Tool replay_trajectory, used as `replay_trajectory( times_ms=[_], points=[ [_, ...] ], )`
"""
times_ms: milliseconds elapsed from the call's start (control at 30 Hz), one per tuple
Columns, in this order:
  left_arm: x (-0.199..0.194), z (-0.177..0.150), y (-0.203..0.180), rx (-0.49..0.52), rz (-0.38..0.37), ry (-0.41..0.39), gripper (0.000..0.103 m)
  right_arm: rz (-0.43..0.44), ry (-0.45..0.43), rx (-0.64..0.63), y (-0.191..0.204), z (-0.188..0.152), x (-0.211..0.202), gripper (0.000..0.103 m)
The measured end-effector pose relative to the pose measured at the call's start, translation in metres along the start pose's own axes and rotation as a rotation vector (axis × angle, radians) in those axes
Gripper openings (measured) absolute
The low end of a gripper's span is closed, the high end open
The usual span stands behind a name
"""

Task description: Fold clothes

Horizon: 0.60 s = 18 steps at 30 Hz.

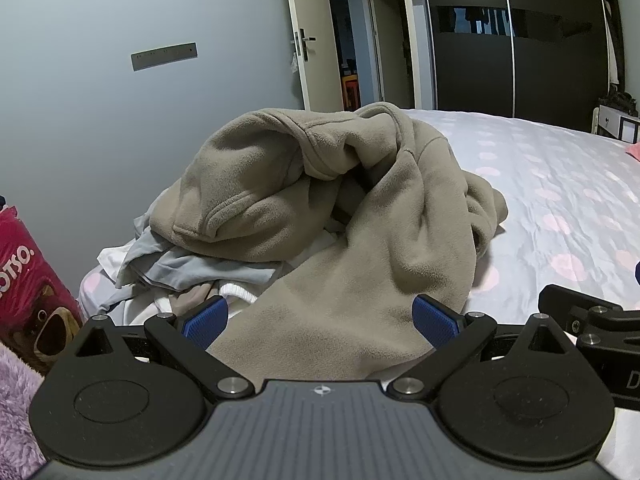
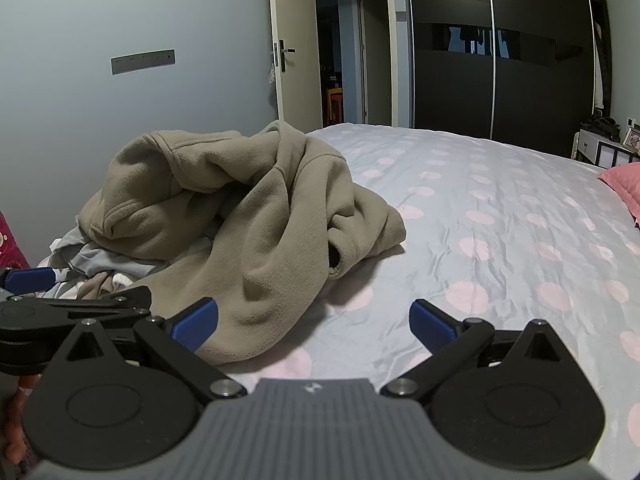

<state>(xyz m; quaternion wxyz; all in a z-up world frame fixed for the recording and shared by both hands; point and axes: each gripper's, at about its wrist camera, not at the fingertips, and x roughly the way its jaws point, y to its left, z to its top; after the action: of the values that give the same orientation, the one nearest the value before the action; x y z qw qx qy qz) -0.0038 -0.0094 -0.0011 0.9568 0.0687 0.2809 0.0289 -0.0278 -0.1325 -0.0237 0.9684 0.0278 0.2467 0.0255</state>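
Note:
A crumpled tan fleece garment (image 1: 360, 216) lies on the bed on top of a pile of grey and white clothes (image 1: 188, 268). It also shows in the right wrist view (image 2: 248, 216). My left gripper (image 1: 320, 320) is open, its blue pads (image 1: 204, 322) spread just above the fleece's near edge, holding nothing. My right gripper (image 2: 314, 322) is open and empty, to the right of the fleece's near hem, over the bedsheet. The left gripper shows at the left of the right wrist view (image 2: 72, 312).
The bed (image 2: 500, 240) has a grey sheet with pink dots. A pink pillow (image 2: 624, 184) lies at the far right. A red printed container (image 1: 32, 292) and a purple fluffy fabric (image 1: 16, 400) stand at the left. A wall, an open door and dark wardrobes stand behind.

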Motion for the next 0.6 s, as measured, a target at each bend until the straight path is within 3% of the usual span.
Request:
replay_trajectory(
  times_ms=[600],
  points=[
    [0.0021,-0.0026,-0.0007,0.000,0.011,0.014,0.101,-0.001,0.009,0.001,0.0013,-0.0013,0.0019,0.102]
  ],
)
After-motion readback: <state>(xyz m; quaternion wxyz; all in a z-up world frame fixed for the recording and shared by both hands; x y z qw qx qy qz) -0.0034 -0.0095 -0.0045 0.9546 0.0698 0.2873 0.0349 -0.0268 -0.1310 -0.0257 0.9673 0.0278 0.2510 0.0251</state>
